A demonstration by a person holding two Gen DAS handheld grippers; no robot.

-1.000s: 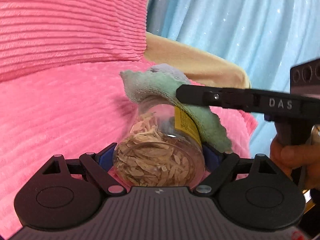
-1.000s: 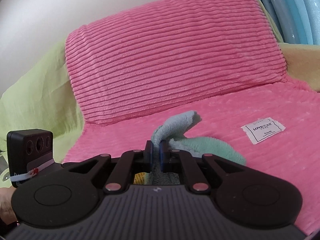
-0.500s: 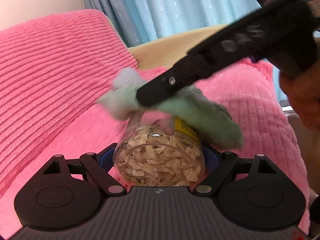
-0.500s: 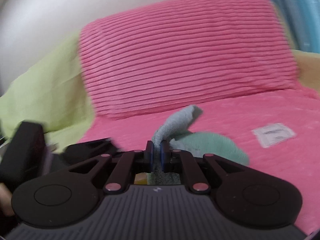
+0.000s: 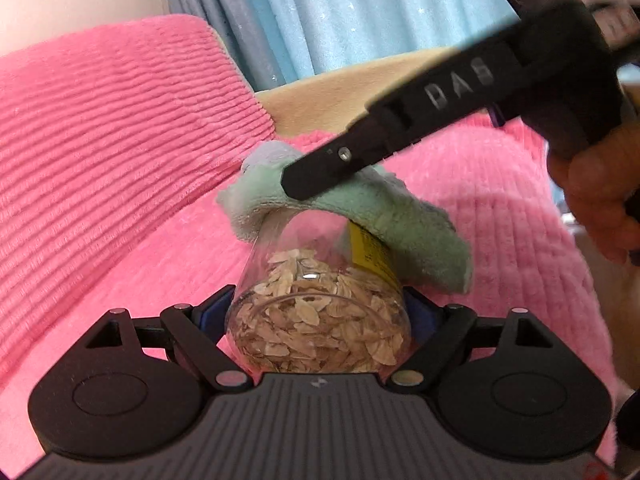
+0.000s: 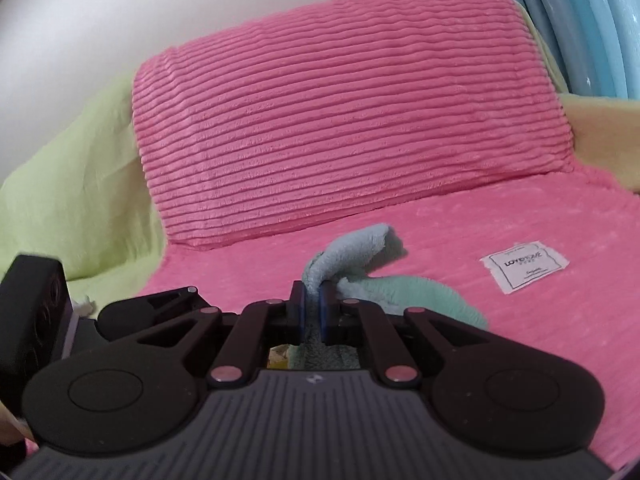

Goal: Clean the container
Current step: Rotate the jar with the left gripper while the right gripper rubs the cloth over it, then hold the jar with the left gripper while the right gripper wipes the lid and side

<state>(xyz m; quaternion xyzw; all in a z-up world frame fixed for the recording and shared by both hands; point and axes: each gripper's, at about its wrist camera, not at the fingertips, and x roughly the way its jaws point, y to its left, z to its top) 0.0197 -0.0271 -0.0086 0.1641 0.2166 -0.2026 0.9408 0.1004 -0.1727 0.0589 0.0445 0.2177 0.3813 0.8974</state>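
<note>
A clear jar (image 5: 316, 304) holding pale flakes, with a yellow label on its side, lies pointing away from me between the blue pads of my left gripper (image 5: 318, 312), which is shut on it. A mint-green cloth (image 5: 360, 216) drapes over the jar's far end. My right gripper (image 5: 304, 180) comes in from the upper right and presses the cloth onto the jar. In the right wrist view that gripper (image 6: 314, 308) is shut on the cloth (image 6: 352, 264), which bunches up between its pads and spreads to the right. The jar's top is hidden under the cloth.
A pink ribbed cushion (image 6: 344, 120) and pink blanket (image 6: 560, 320) cover the seat below. A white label (image 6: 524, 268) lies on the blanket. Green fabric (image 6: 80, 184) lies at the left, blue curtains (image 5: 360, 12) behind. A hand (image 5: 596, 200) holds the right gripper.
The jar has tipped so more curtain and less cushion shows behind it. The right gripper with the cloth has swung from level to slanting down across the jar's far end.
</note>
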